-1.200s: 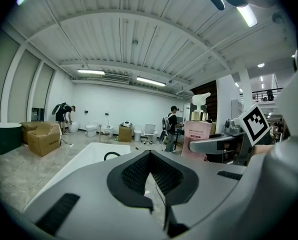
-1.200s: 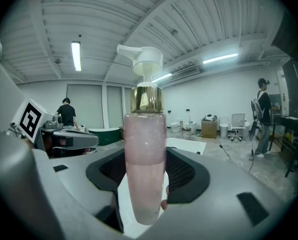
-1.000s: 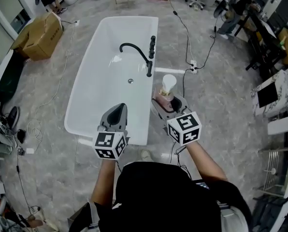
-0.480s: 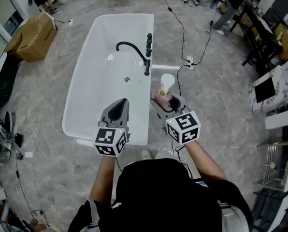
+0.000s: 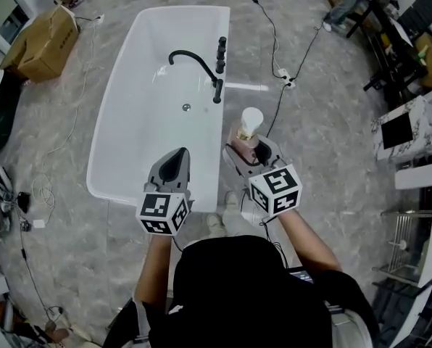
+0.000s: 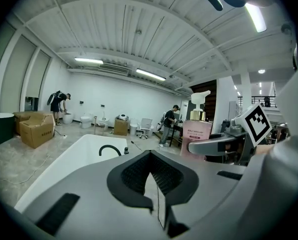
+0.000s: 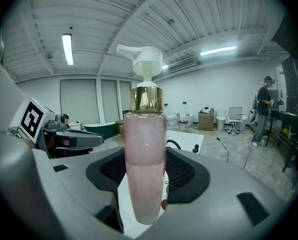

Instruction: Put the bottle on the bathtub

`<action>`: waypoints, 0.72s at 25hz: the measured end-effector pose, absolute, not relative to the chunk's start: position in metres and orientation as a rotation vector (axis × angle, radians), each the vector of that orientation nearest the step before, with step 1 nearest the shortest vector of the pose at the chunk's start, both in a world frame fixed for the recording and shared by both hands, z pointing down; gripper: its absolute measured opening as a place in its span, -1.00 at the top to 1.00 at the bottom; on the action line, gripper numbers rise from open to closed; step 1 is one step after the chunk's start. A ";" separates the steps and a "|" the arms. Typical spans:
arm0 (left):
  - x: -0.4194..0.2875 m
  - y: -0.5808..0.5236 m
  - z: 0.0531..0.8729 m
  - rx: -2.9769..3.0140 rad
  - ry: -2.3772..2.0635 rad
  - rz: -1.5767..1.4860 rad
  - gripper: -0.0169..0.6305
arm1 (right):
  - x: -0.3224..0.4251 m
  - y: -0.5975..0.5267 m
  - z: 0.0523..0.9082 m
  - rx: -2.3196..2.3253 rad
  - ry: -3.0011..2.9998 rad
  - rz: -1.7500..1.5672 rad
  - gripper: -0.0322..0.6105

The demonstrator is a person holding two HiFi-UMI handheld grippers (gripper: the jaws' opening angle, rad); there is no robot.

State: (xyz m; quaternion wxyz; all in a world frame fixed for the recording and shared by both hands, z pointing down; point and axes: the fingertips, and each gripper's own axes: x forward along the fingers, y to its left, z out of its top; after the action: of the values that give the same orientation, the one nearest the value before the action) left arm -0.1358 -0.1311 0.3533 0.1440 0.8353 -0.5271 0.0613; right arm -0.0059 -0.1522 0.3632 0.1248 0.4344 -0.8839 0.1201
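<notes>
the right gripper (image 5: 249,146) clamps the pink bottle (image 5: 246,132) upright, just past the bathtub (image 5: 147,129) rim at 3 o'clock. the left gripper (image 5: 175,167) is closed on nothing. if released off-centre on that narrow rim, the tall bottle could topple.

Bright ceiling strip lighting, fisheye edges

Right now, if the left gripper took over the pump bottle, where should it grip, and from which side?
Grip the bottle on its straight pink body just under the gold collar, above where the right gripper clamps it low down. Come in level from the left: it stands upright and its pump head overhangs the top. The shut left gripper must open first.
</notes>
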 end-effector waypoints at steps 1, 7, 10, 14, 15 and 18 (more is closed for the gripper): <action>-0.136 -0.135 0.358 2.396 -1.527 0.178 0.91 | -0.005 -0.156 0.367 1.259 -2.574 0.358 0.16; -0.143 -0.154 0.392 2.294 -1.574 0.204 0.91 | -0.004 -0.181 0.401 1.184 -2.556 0.408 0.16; -0.144 -0.161 0.413 2.245 -1.577 0.218 0.91 | -0.004 -0.192 0.421 1.148 -2.539 0.435 0.16; -0.148 -0.166 0.441 2.192 -1.581 0.229 0.91 | -0.007 -0.202 0.448 1.100 -2.520 0.461 0.16; -0.147 -0.165 0.448 2.181 -1.580 0.236 0.91 | -0.007 -0.202 0.456 1.085 -2.513 0.470 0.16; -0.142 -0.181 0.465 2.160 -1.565 0.258 0.91 | -0.005 -0.220 0.476 1.047 -2.492 0.496 0.16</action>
State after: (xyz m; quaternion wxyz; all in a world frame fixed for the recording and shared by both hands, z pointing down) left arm -0.1419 -0.1810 0.4649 0.2288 0.7845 -0.5687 0.0937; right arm -0.0055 -0.2203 0.4756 0.1955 0.3738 -0.8892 0.1771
